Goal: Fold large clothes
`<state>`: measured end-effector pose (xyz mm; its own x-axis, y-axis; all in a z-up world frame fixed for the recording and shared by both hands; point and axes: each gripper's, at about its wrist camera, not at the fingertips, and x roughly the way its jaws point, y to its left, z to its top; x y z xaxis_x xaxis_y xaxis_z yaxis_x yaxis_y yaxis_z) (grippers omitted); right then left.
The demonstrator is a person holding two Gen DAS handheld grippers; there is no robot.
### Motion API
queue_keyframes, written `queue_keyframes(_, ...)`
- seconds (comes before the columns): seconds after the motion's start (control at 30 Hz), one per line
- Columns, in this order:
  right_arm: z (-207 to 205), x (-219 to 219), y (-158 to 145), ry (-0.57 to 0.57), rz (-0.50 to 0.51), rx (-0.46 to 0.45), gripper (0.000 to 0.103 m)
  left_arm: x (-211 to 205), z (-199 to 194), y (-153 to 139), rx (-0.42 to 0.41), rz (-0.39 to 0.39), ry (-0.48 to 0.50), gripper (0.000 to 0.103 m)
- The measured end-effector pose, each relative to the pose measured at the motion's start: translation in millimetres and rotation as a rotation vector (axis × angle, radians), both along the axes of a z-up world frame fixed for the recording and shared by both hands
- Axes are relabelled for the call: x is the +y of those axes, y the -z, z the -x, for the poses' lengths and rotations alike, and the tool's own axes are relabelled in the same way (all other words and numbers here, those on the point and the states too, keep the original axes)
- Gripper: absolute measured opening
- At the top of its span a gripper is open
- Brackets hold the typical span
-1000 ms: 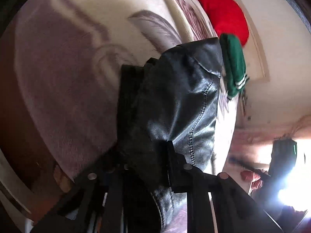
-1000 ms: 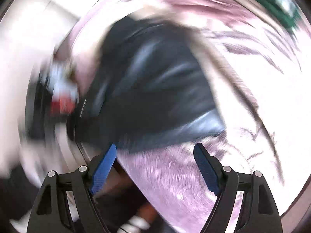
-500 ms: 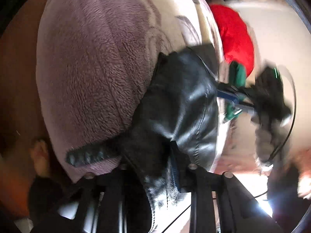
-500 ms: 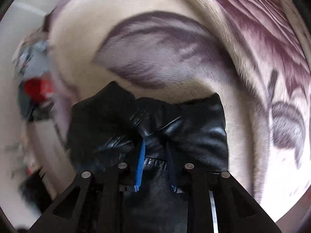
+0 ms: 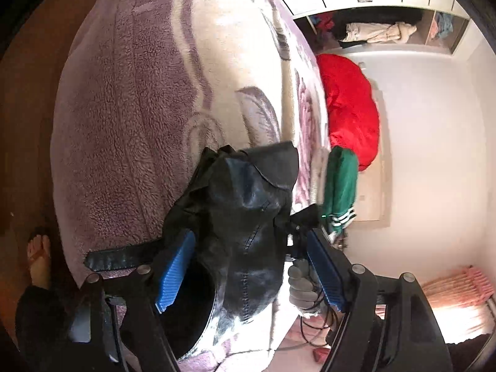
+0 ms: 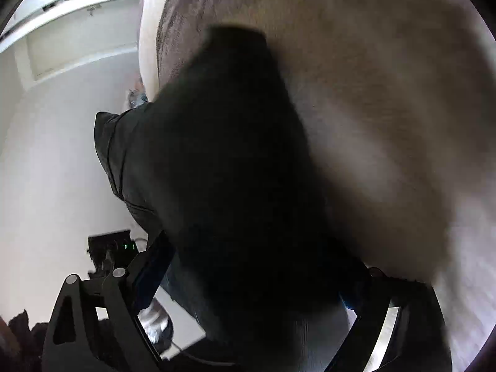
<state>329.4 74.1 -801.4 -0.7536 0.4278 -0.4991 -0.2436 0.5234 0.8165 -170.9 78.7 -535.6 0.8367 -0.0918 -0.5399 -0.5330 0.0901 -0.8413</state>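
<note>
A black leather jacket lies bunched on the pink-and-cream fleece blanket at the bed's near edge. My left gripper is open, its blue pads standing either side of the jacket without pinching it. In the right wrist view the jacket fills the middle, dark and blurred. My right gripper has its fingers spread wide on both sides of the jacket. The right gripper's body and a gloved hand show beside the jacket in the left wrist view.
A red blanket or cushion and a folded green garment with white stripes lie at the bed's far side. Wardrobe shelves hold clothes. A bare foot stands on the brown floor at left.
My left gripper has opened and let go of the jacket. My right gripper, shut on the jacket half a second ago, now has its fingers spread; both views have swung.
</note>
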Motion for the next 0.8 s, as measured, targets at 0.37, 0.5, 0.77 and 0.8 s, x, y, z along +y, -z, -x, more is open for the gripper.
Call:
queue_keyframes(0.37,17.2,-155.6,-74.9,0.811,0.010,-0.231,0.052,0.5,-38.1,-43.3,0.002,-0.174,0.019,0.072)
queue_keyframes(0.5,32.6,-225.6,-57.1,0.956,0.225,-0.177,0.078,-13.4,-68.0,-37.8,0.057,-0.201,0.096,0.072)
queue_keyframes(0.77,-4.1,-261.7,-121.3,0.647,0.336,-0.372,0.079,-53.2,-128.0,30.5,0.179,-0.043,0.194,0.072)
queue_keyframes(0.8,-15.8,-260.3,-137.9,0.623,0.315,-0.442,0.079,-53.6,-134.1,38.9,0.233,-0.038,0.171,0.071)
